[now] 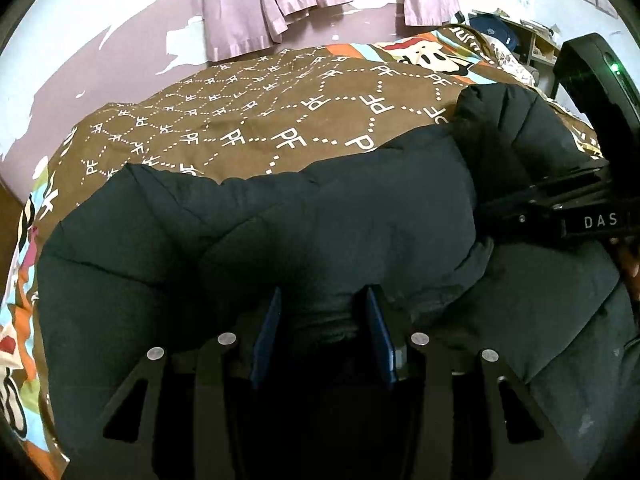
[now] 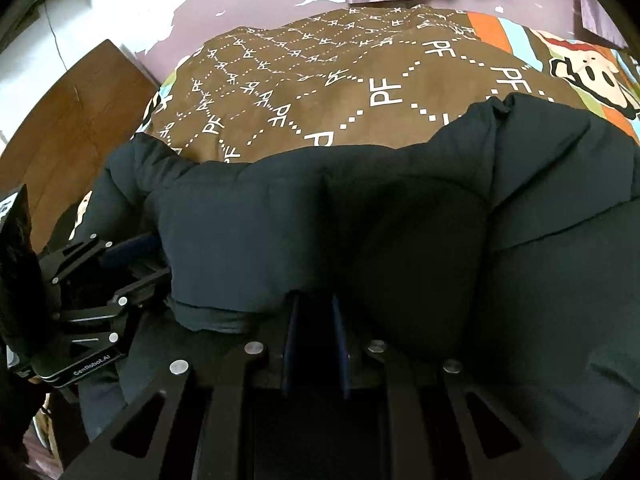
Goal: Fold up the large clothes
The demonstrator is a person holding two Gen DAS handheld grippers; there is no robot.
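A puffy dark jacket [image 1: 280, 232] lies across the near side of a bed with a brown patterned bedspread [image 1: 248, 120], and both tongs grip its near edge: the left tongs [image 1: 322, 320] are clenched on a thick ribbed hem, the right tongs [image 2: 316, 320] pinched nearly closed on a thinner bit of the same edge. To fold it well, I judge both tongs should lift and carry the edge together, level, toward the far side. Because the padding is springy and slippery, they should grip firmly and let go only once the layer lies flat.
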